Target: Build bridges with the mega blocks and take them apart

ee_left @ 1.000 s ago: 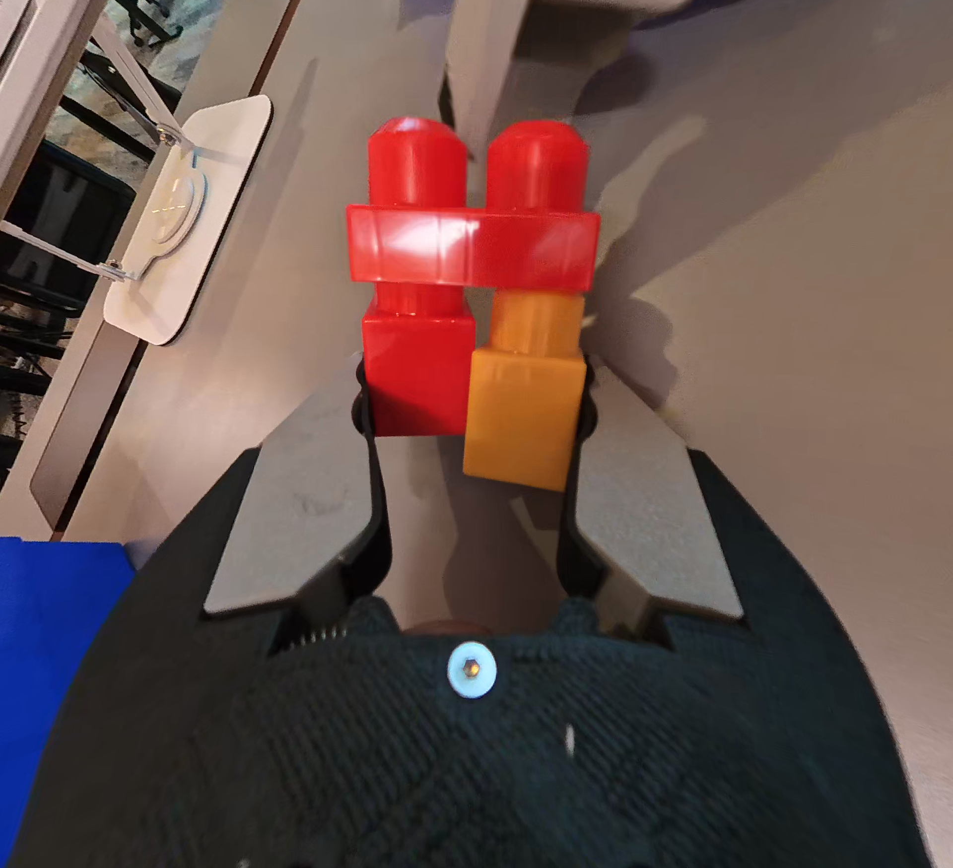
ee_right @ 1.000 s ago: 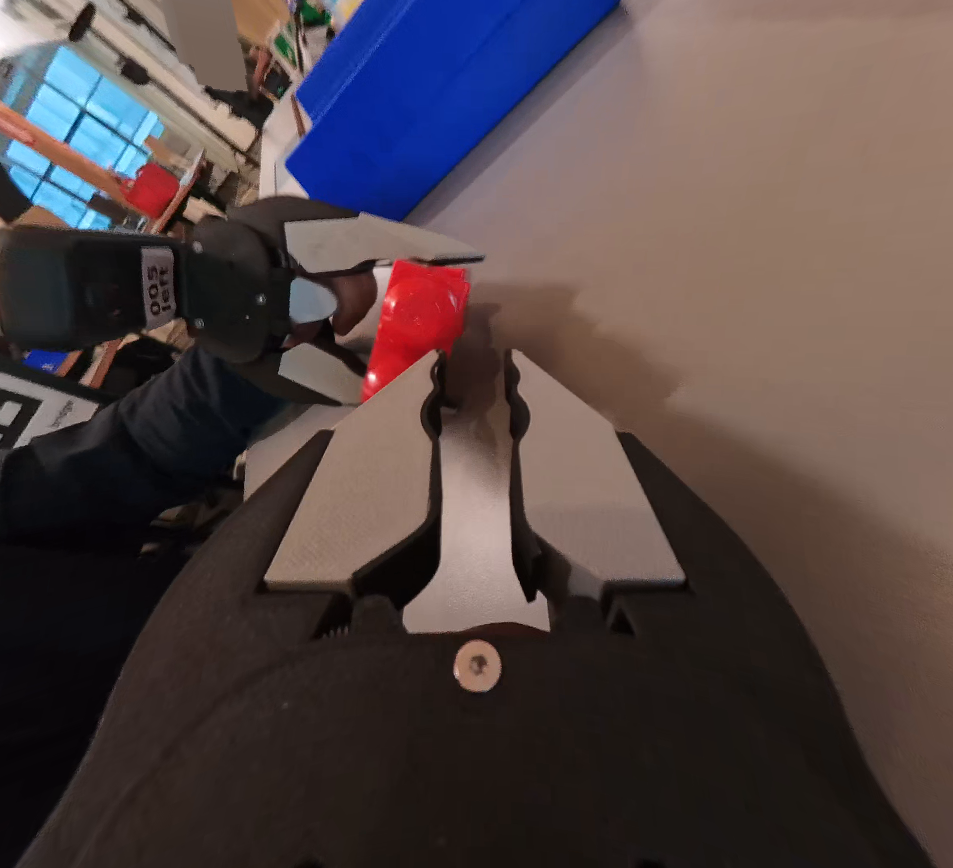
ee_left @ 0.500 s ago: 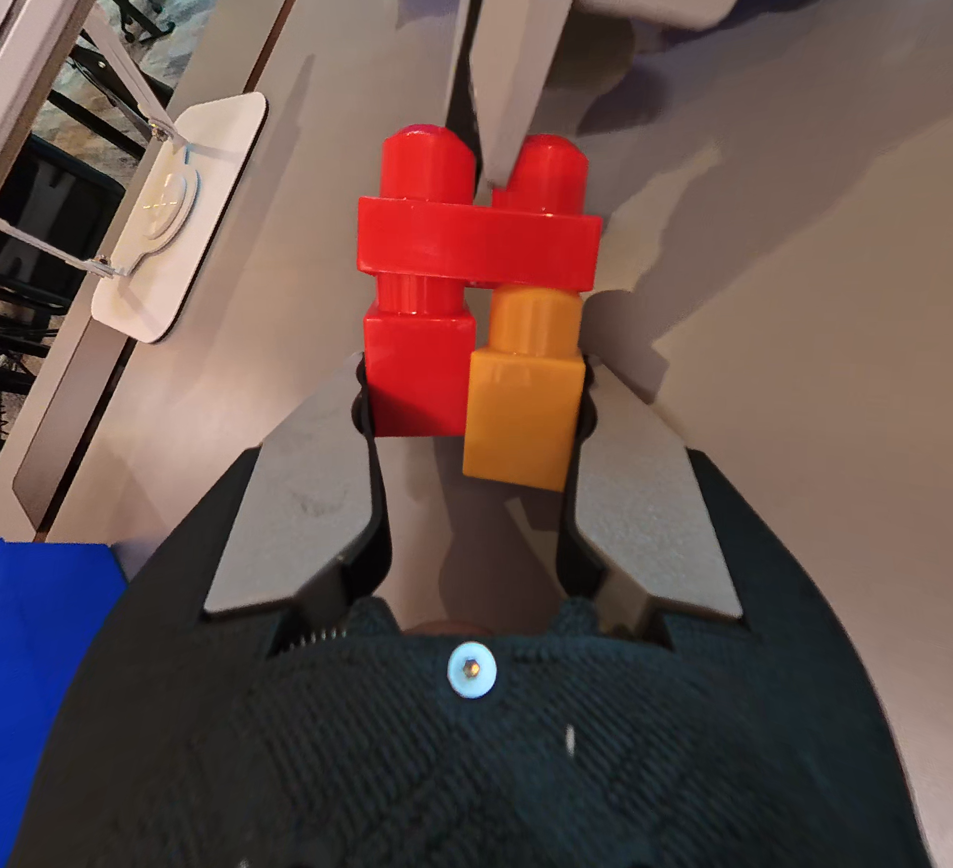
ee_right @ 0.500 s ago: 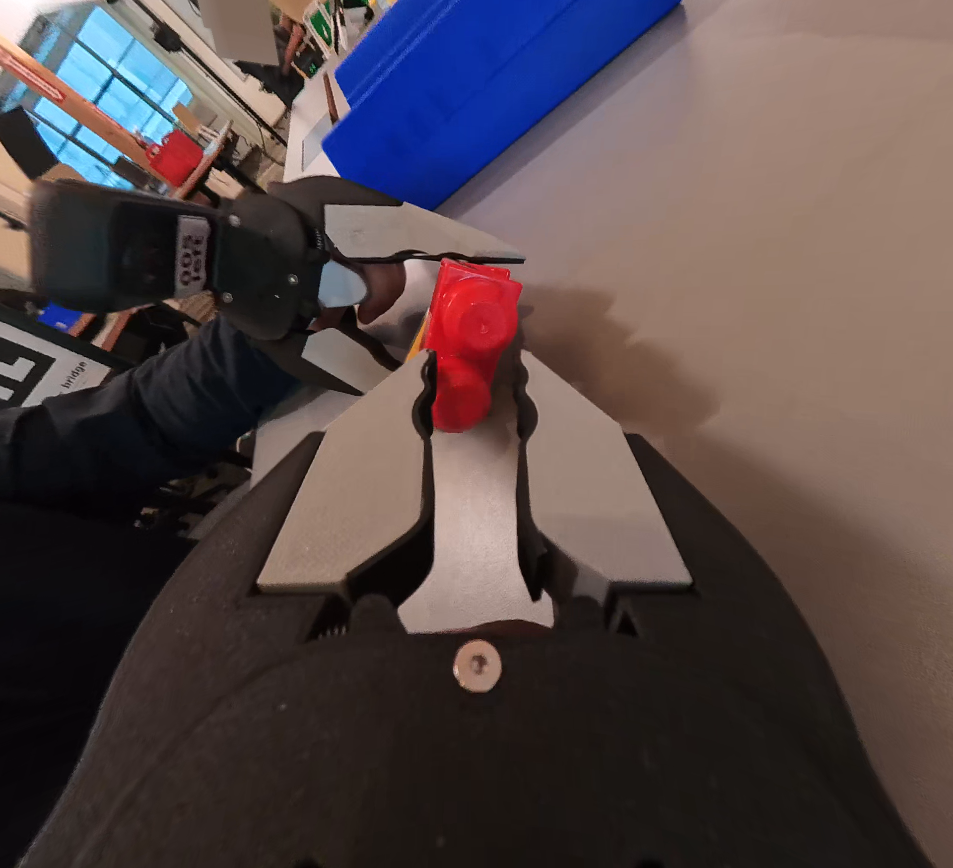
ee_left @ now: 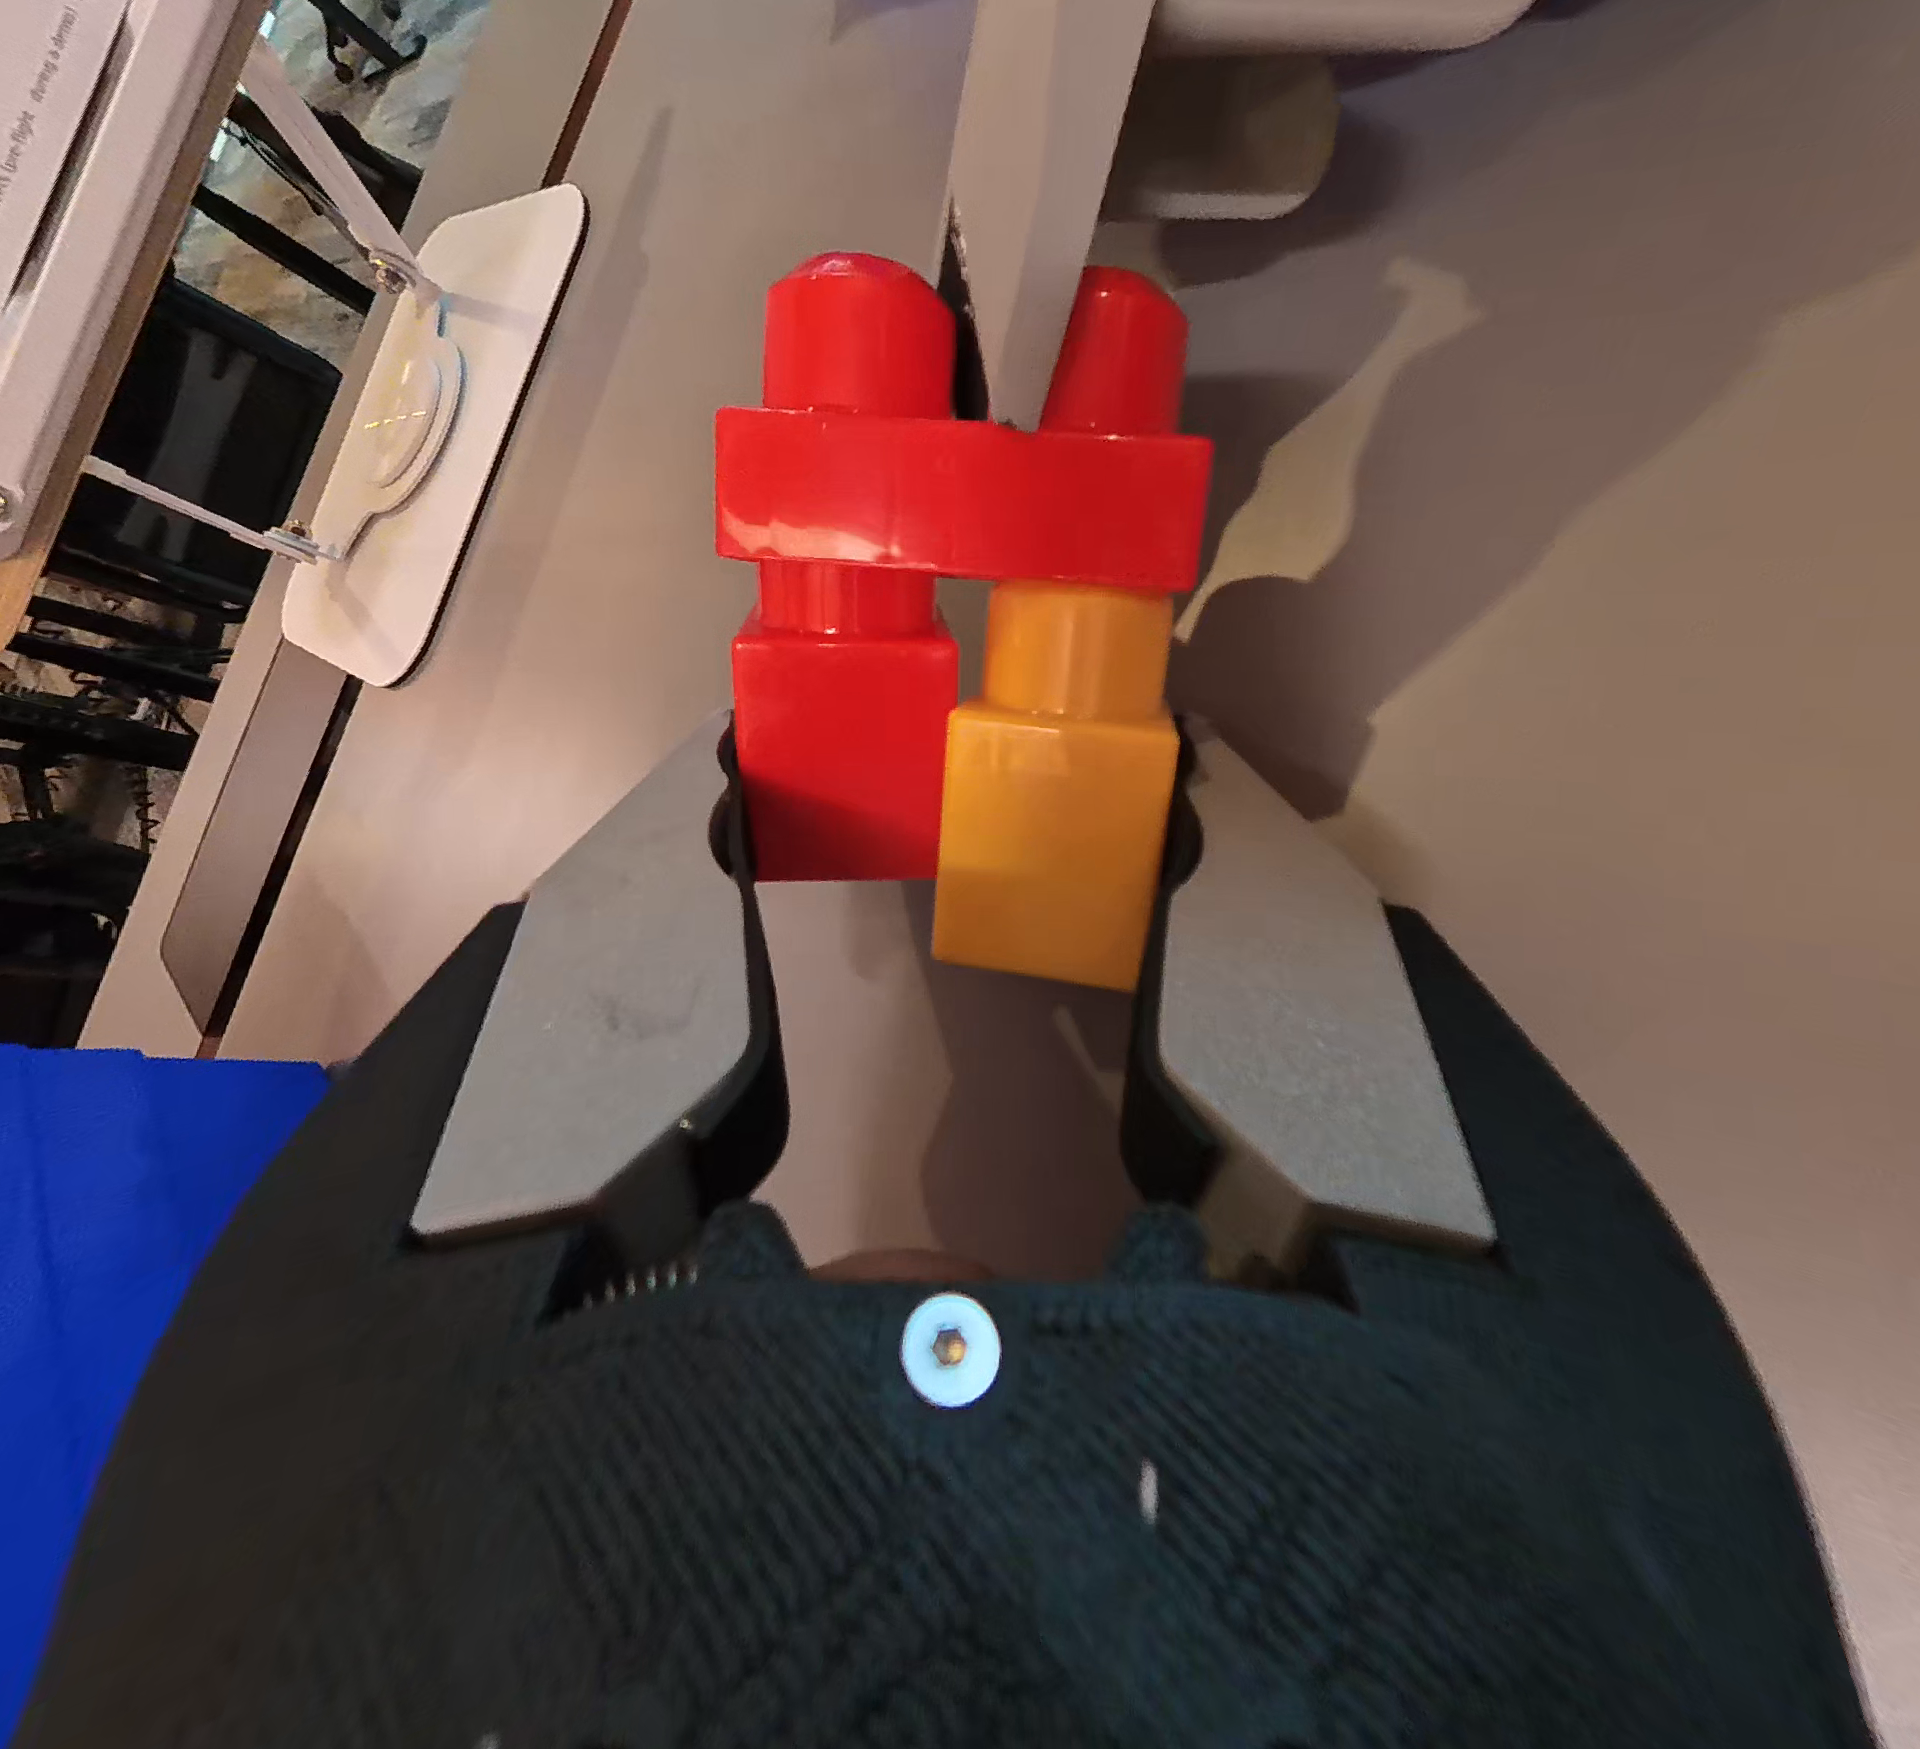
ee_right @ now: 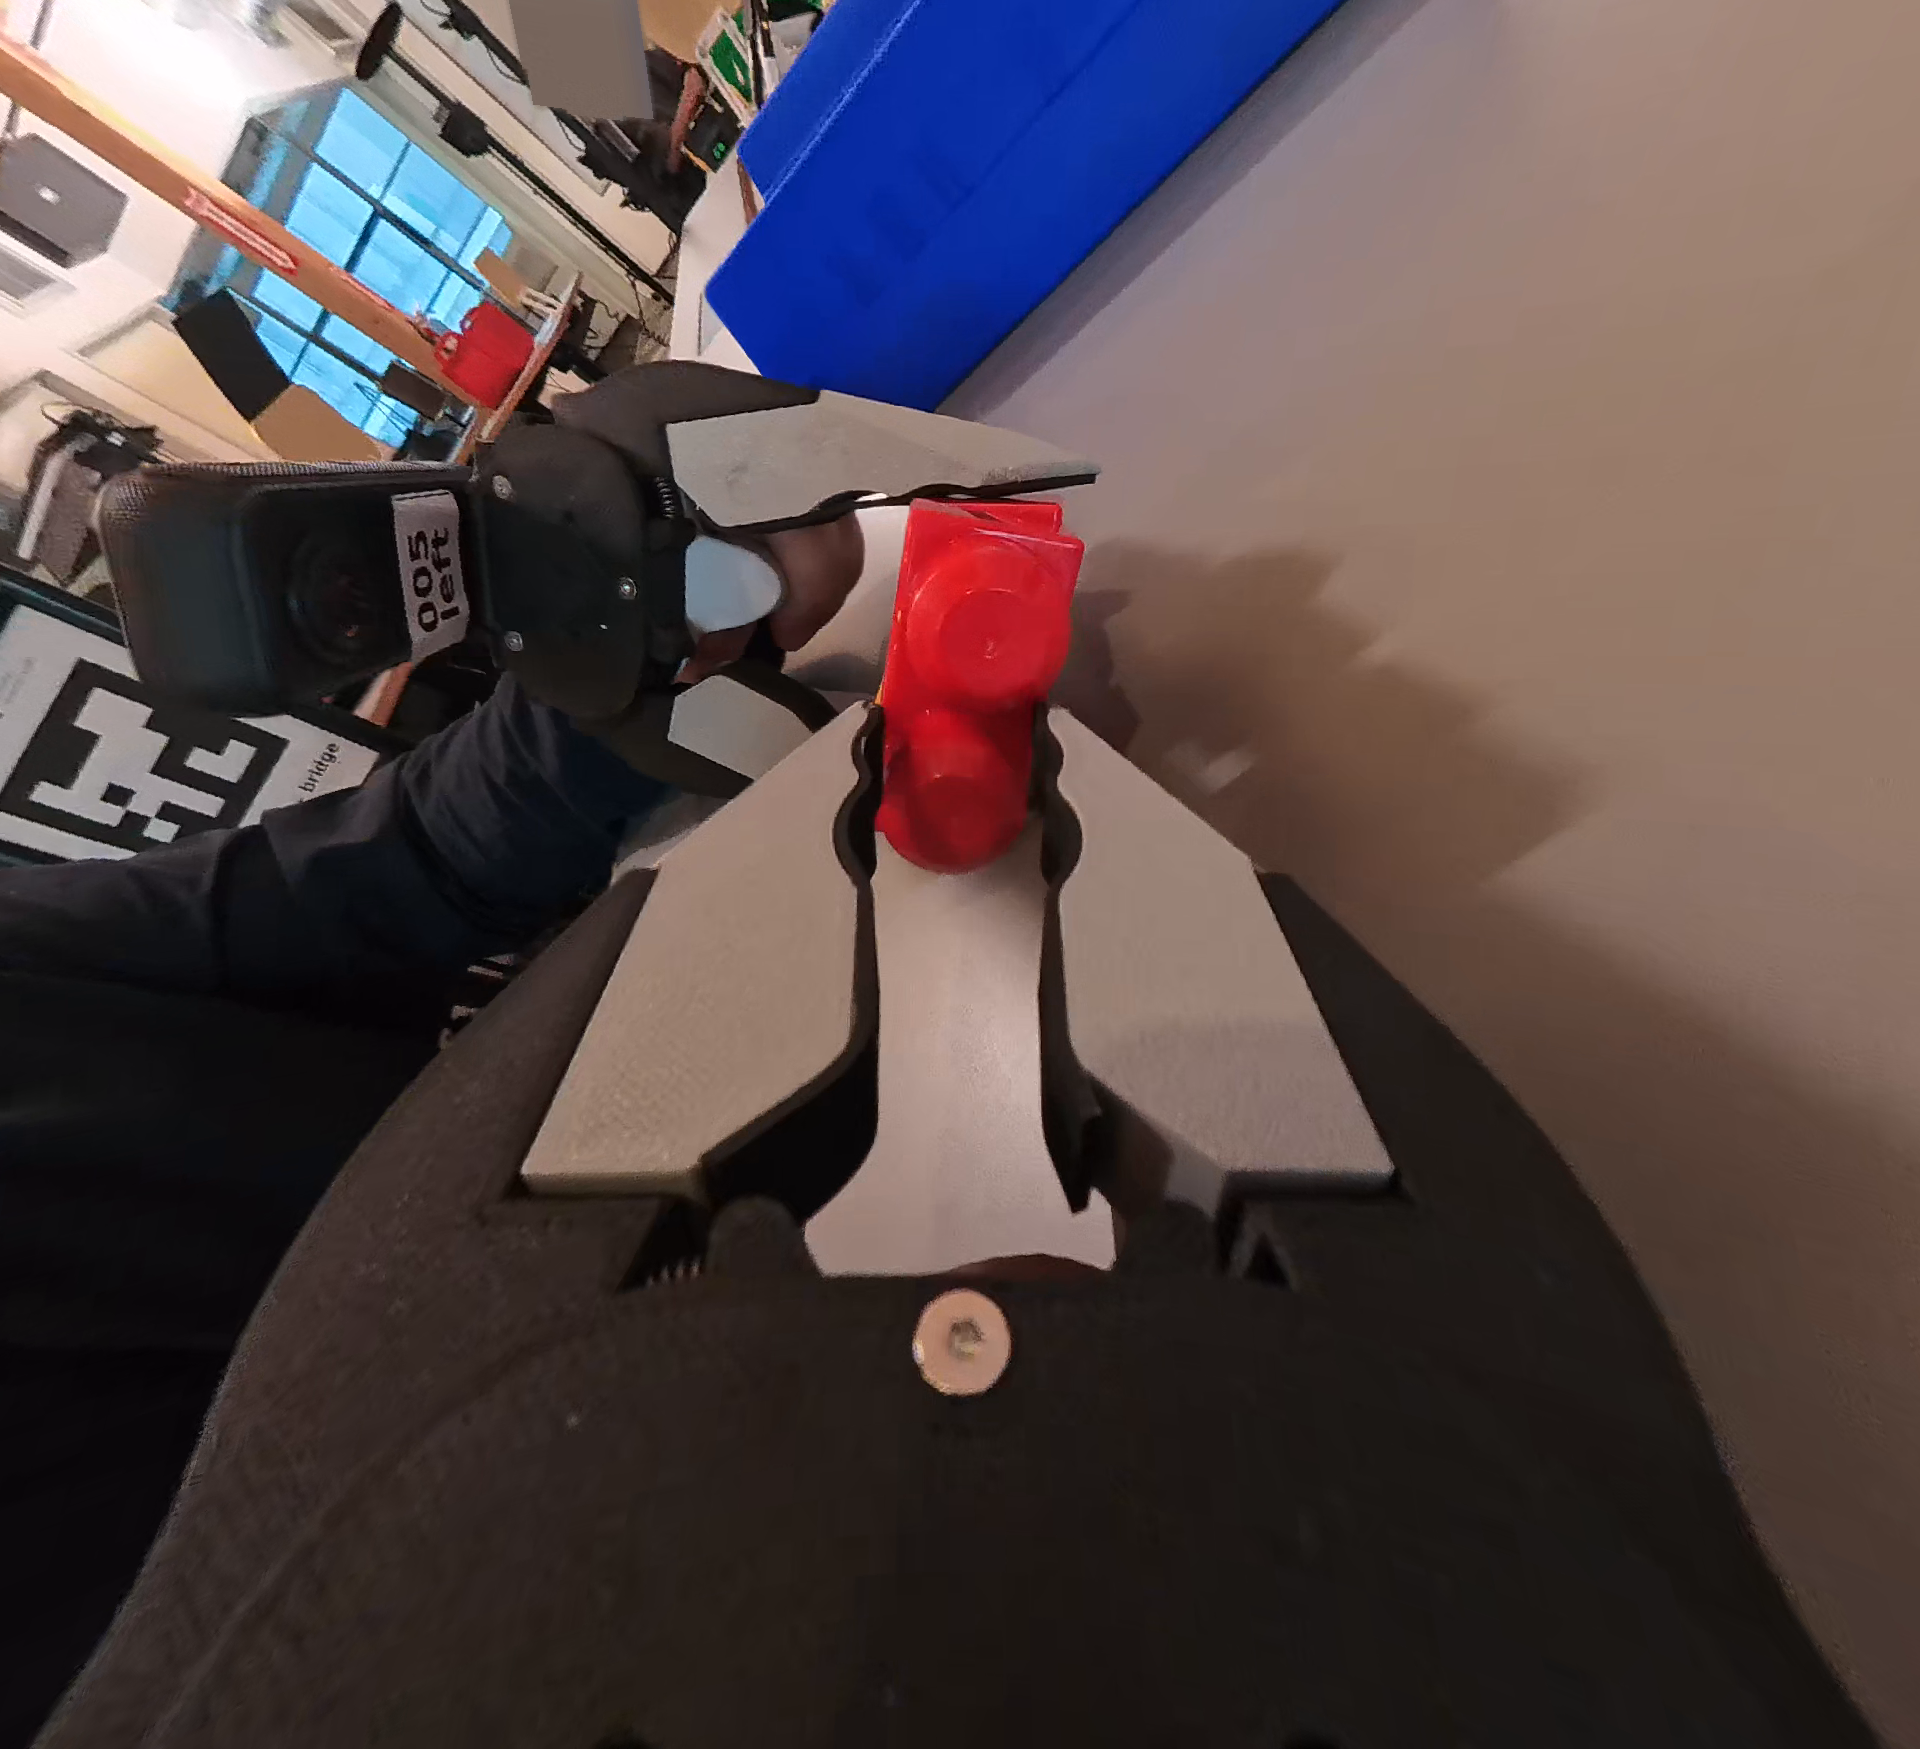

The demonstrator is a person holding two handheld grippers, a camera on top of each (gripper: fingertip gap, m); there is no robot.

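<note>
Since a second ago the right gripper (ee_right: 956, 764) has advanced from short of the bridge to straddle the near end of the red two-stud block (ee_right: 971, 671), whose nearer stud now sits between its fingertips; the left gripper (ee_left: 954, 800) has not shifted its hold. The left gripper is clamped across both piers together, one finger against the small red block (ee_left: 847, 754) and the other against the orange block (ee_left: 1049, 852), carrying the assembly above the grey table (ee_left: 1610, 764). The red two-stud block spans the two piers as the deck. In the right wrist view the right gripper's jaws stand narrowly apart, flanking the stud; whether they press on it cannot be told. The deck's long axis runs across the left gripper's jaws and, in the right wrist view, straight away from the right gripper, so that gripper addresses it end-on from the stud side. Judgement: the step in hand is separating the deck; the pull should run along the studs, away from the piers. A blue box (ee_right: 1091, 89) lies well apart.
</note>
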